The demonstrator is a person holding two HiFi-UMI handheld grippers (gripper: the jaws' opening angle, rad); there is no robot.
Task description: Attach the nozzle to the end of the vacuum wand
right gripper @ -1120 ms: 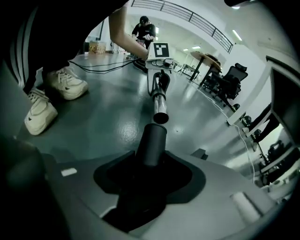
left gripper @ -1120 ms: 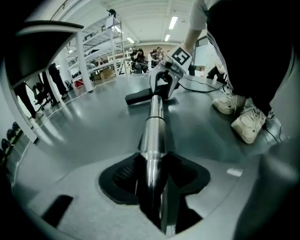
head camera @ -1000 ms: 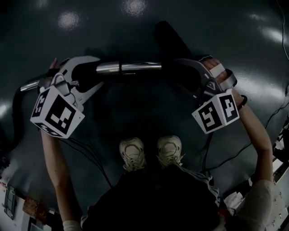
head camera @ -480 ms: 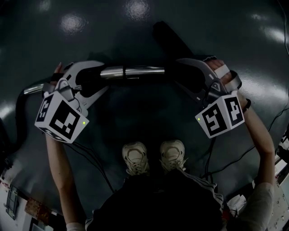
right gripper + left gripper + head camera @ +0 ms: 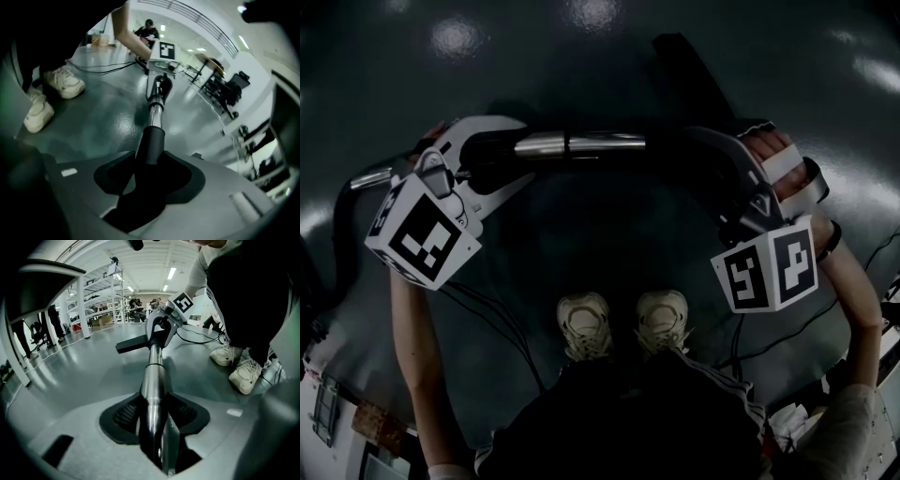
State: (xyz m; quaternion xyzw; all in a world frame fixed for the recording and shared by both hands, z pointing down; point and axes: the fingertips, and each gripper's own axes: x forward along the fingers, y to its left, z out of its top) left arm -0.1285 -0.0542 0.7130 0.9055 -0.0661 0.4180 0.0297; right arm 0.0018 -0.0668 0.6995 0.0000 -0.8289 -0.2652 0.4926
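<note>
Shifting right claw (image 5: pixel 681 156) (nozzle (image 5: pixel 152 140) still clamped)

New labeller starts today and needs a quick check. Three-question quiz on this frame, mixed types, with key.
1. True or false: the left gripper is shut on the metal wand.
2. What does the right gripper hold? A) a shoe B) the black nozzle C) a cable
3. In the head view, what pale things show below the wand?
Key: 1 true; 2 B; 3 the person's shoes.
</note>
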